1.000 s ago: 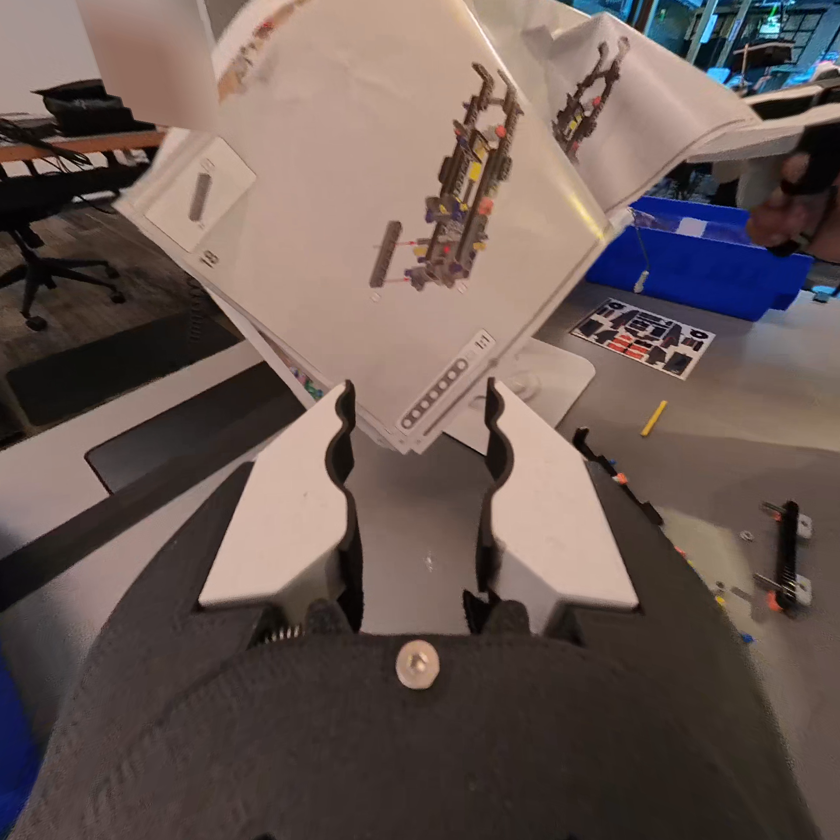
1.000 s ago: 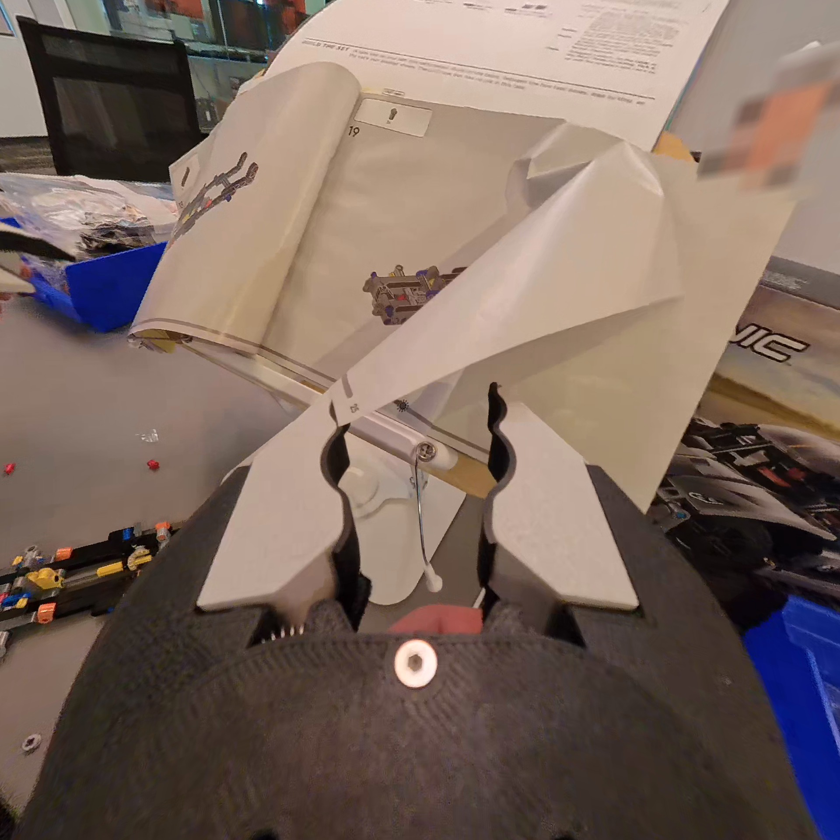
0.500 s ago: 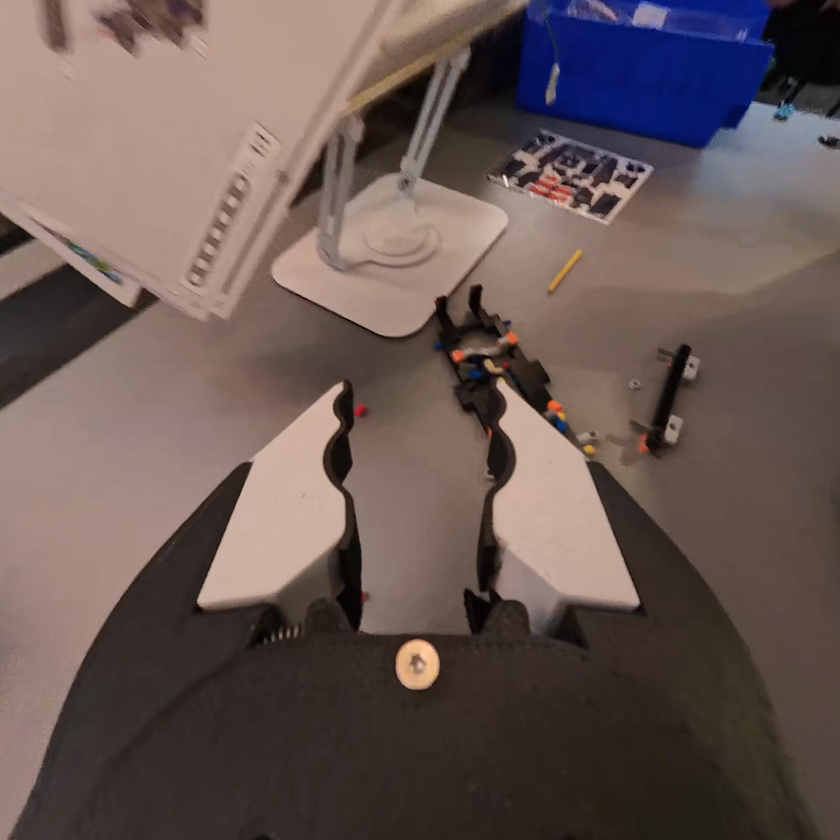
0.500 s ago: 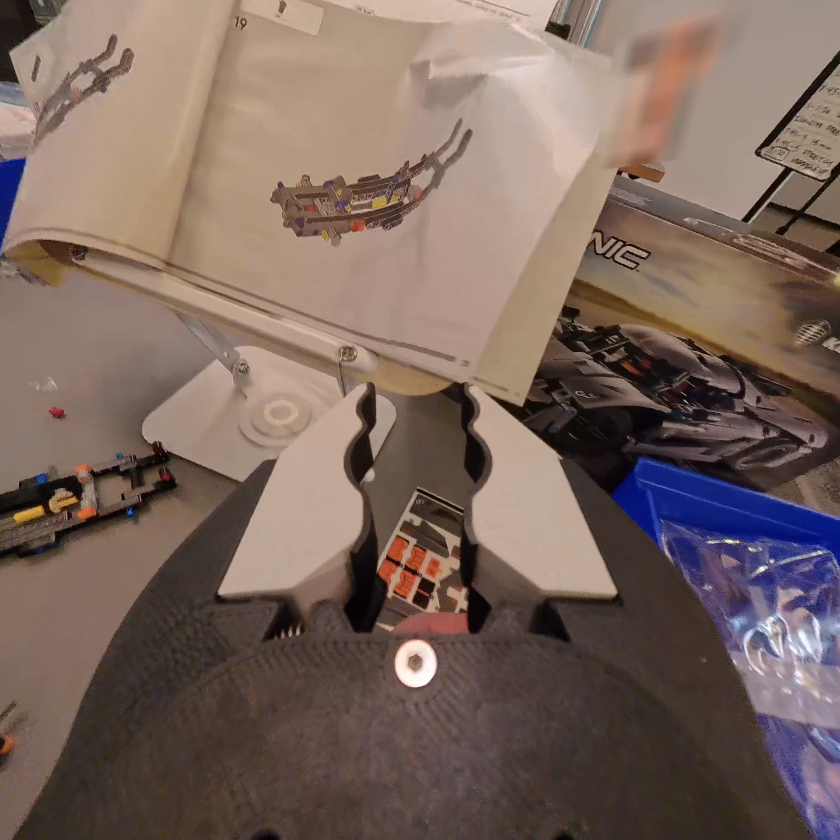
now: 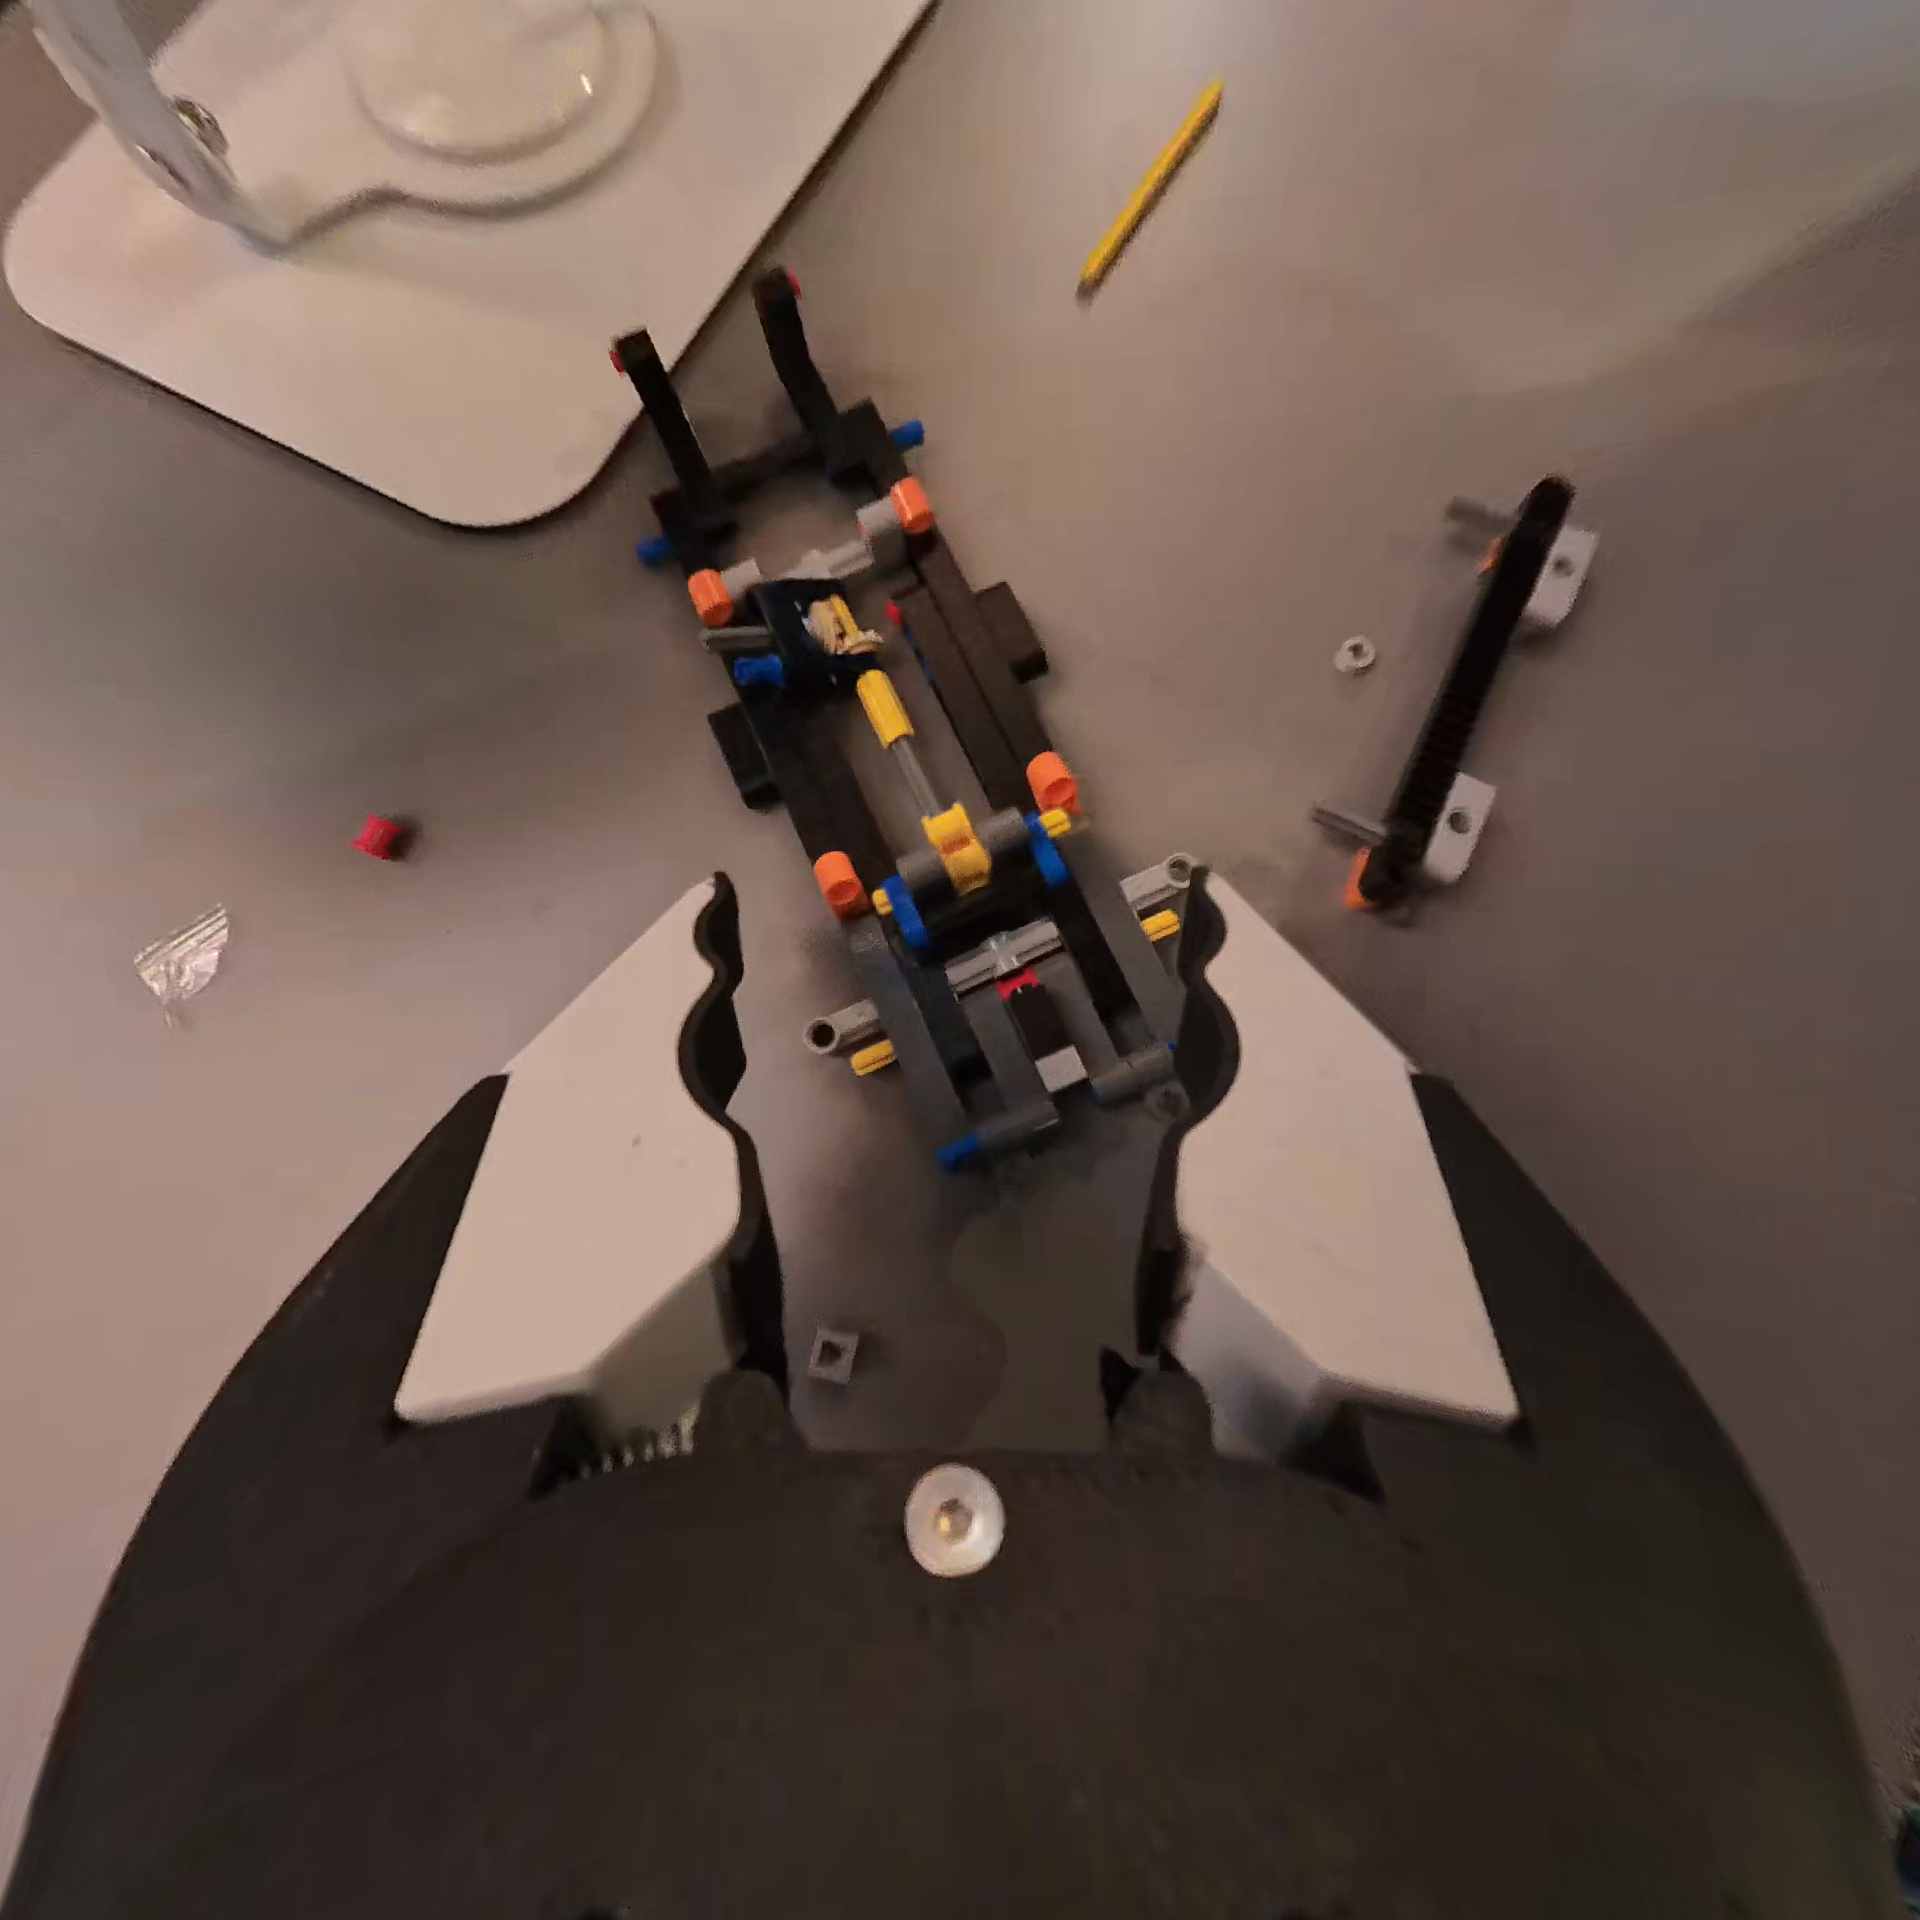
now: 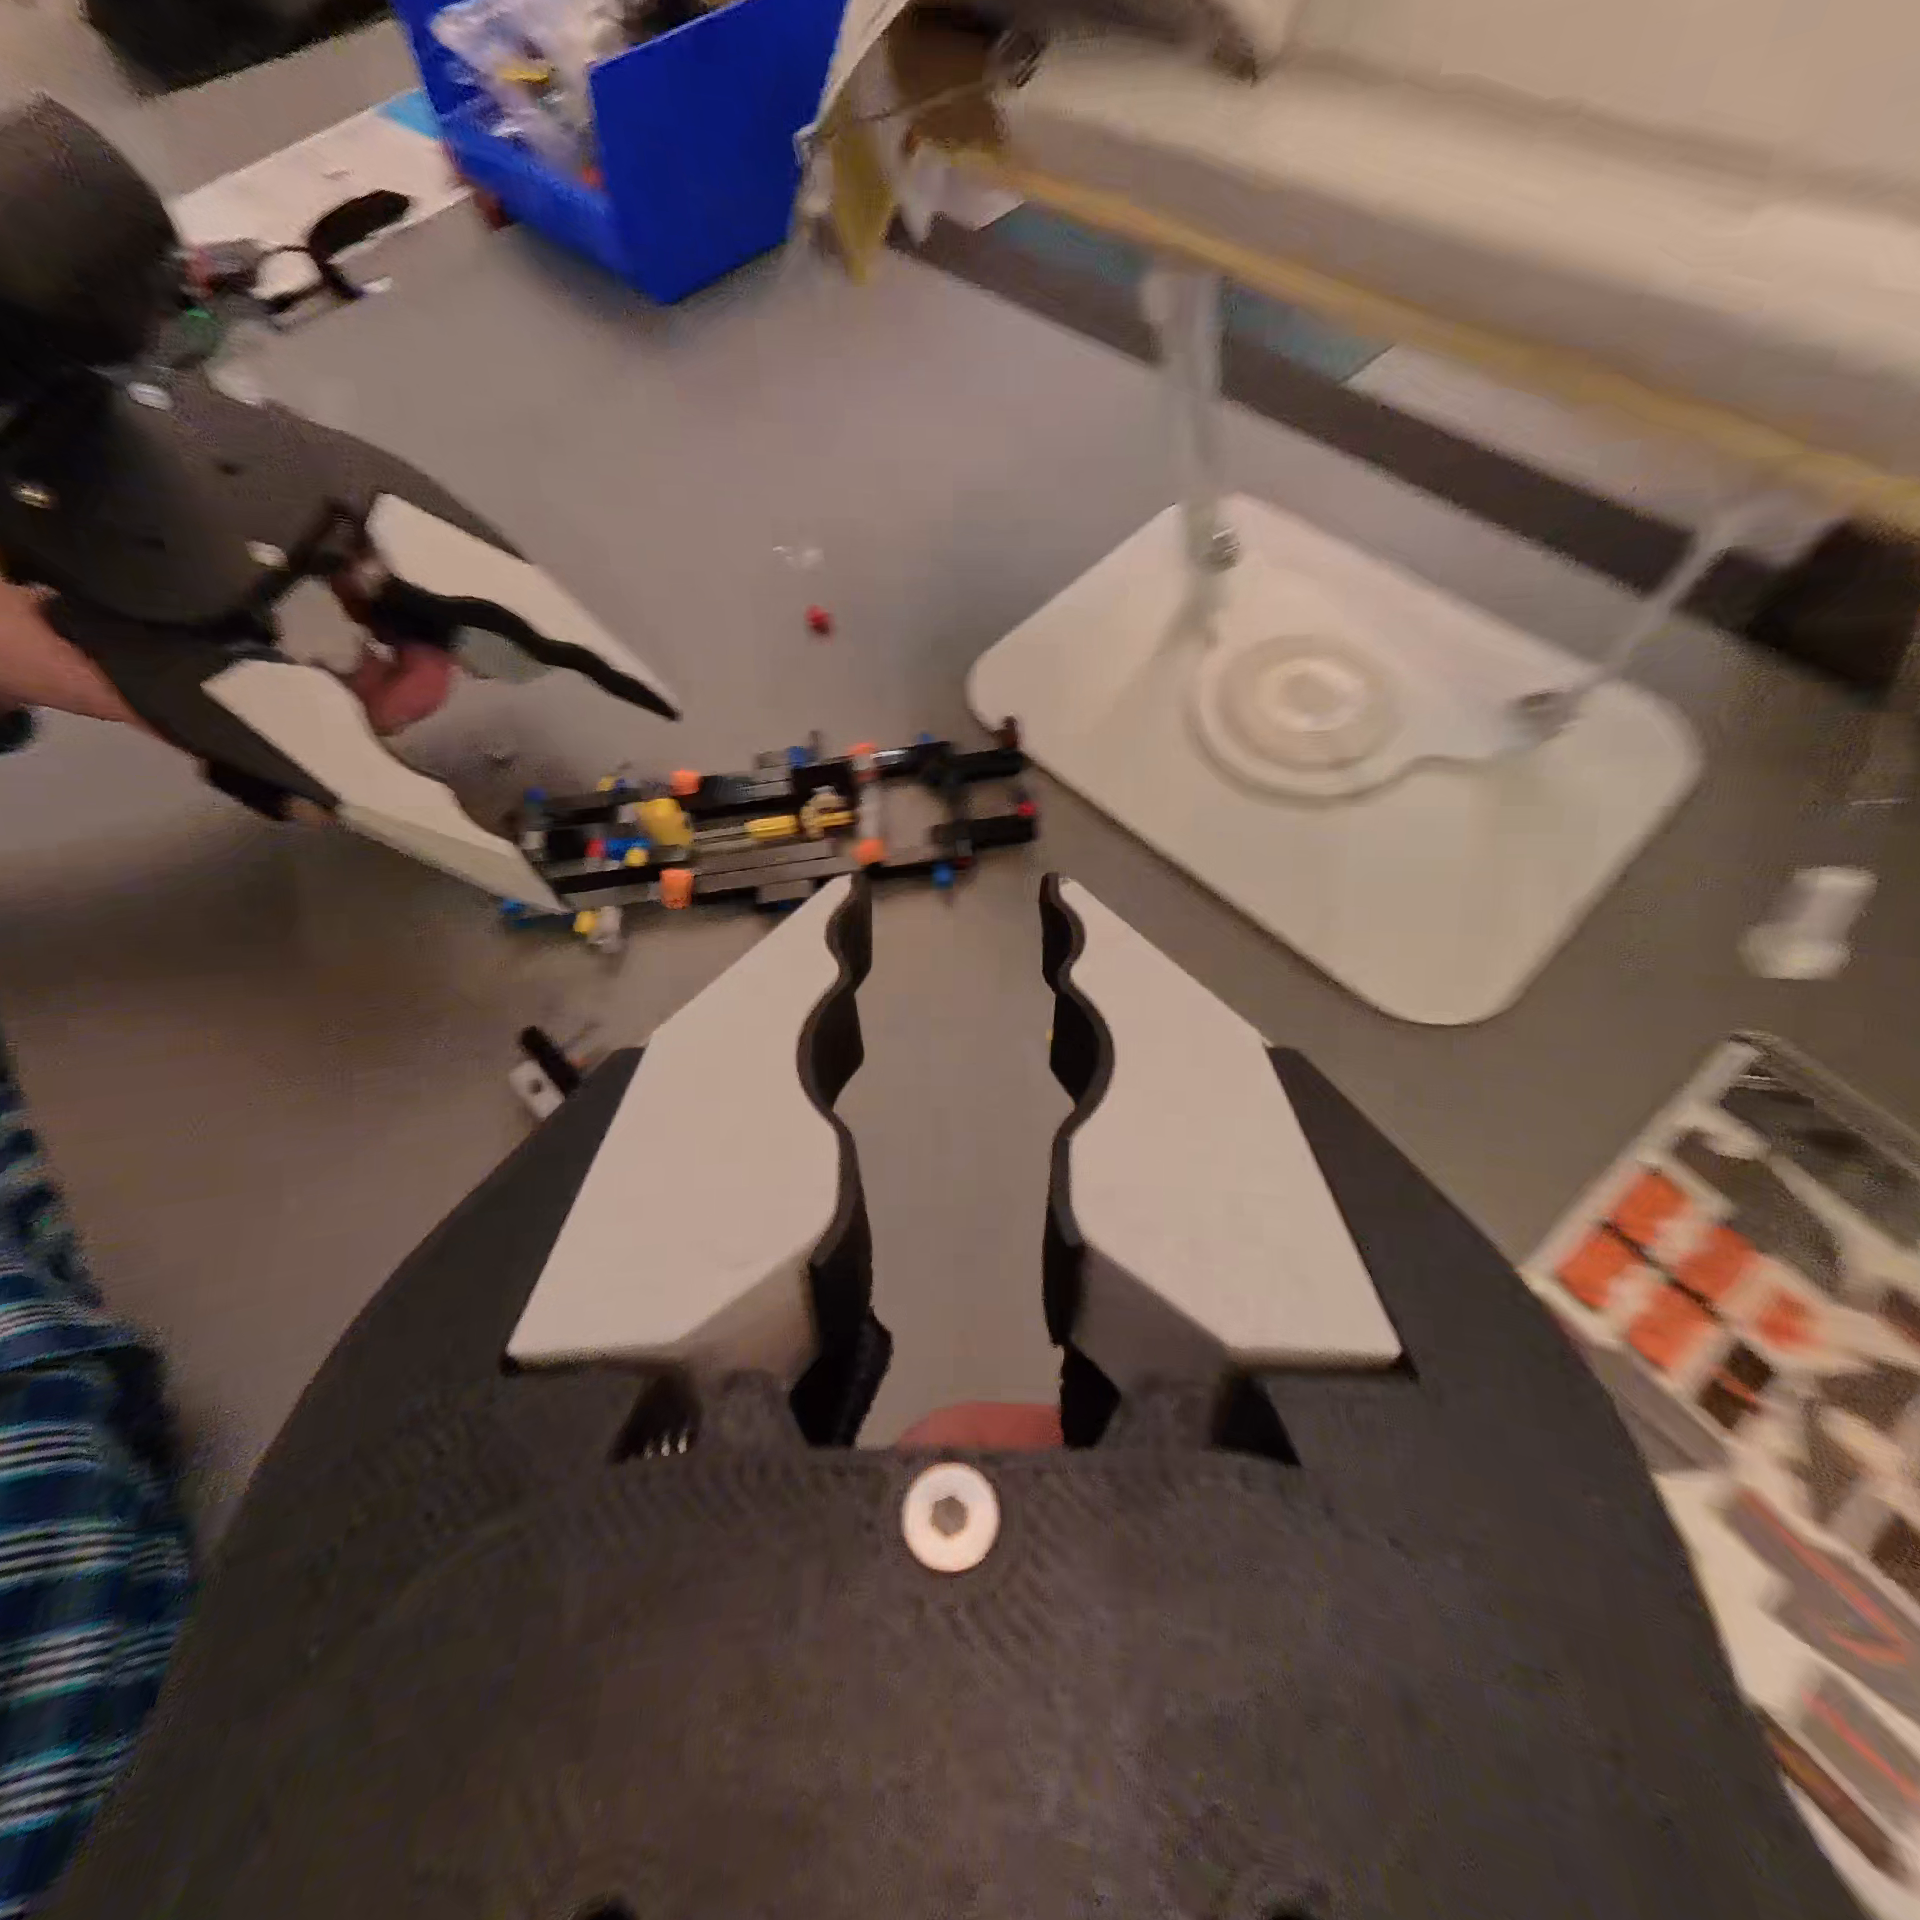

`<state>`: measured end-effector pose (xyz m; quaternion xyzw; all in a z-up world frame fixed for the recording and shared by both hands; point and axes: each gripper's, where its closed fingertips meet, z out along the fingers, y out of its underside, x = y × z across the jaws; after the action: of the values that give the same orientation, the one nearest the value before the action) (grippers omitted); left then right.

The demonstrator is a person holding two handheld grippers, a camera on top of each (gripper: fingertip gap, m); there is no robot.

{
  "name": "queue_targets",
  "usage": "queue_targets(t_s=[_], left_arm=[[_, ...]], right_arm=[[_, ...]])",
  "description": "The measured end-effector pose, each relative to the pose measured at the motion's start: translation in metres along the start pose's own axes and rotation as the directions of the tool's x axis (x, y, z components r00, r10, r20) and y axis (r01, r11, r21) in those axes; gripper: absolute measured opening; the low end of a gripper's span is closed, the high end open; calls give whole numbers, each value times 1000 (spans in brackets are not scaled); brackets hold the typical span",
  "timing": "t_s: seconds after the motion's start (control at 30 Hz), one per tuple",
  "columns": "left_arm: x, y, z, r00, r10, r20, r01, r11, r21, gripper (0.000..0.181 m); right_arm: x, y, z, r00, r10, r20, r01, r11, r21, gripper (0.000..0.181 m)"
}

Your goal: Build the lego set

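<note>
The long black lego chassis (image 5: 883, 707) with orange, blue and yellow pins lies on the grey table. My left gripper (image 5: 956, 894) is open, and its fingers flank the chassis's near grey end without closing on it. The right wrist view shows the same chassis (image 6: 769, 831) with the left gripper (image 6: 608, 807) coming in from the left. My right gripper (image 6: 951, 894) is open and empty, with its tips just in front of the chassis's right end. A black toothed beam with grey blocks (image 5: 1465, 707) lies apart to the right.
The white stand base (image 5: 312, 312) sits close behind the chassis, with the booklet (image 6: 1455, 135) on the stand above. Loose parts lie around: a yellow axle (image 5: 1148, 187), a red bush (image 5: 376, 836), a grey piece (image 5: 831, 1354). A blue bin (image 6: 644, 135) and a sticker sheet (image 6: 1766, 1351) are nearby. Across from one pair of fingers to the other is roughly 20 cm. To the red bush (image 5: 376, 836): left tips about 8 cm, right tips about 25 cm. Seen from the right wrist view (image 6: 810, 617) as well.
Both grippers have swung down from the instruction booklet toward the table. The left one now straddles the chassis's near end; the right one has turned to face the chassis and opened slightly.
</note>
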<state>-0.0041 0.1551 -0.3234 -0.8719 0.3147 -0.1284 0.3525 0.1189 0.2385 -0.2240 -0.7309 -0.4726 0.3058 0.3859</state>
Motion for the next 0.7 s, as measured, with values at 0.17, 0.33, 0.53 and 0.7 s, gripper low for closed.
queue_targets(t_s=[0.17, 0.33, 0.53, 0.7], left_arm=[[5, 10, 15, 1000, -24, 11, 25, 998, -64, 77], [5, 8, 17, 997, -74, 12, 74, 997, -36, 66], [1, 6, 16, 994, -111, 24, 111, 994, 22, 61], [-2, 1, 13, 991, -127, 37, 124, 989, 82, 60]], right_arm=[[-29, 26, 30, 988, 84, 126, -76, 995, -63, 30], [-44, 38, 44, 963, 165, 214, -148, 985, -92, 31], [-55, 45, 55, 942, 203, 268, -174, 976, -131, 33], [-58, 46, 63, 928, 229, 294, -193, 970, -148, 35]])
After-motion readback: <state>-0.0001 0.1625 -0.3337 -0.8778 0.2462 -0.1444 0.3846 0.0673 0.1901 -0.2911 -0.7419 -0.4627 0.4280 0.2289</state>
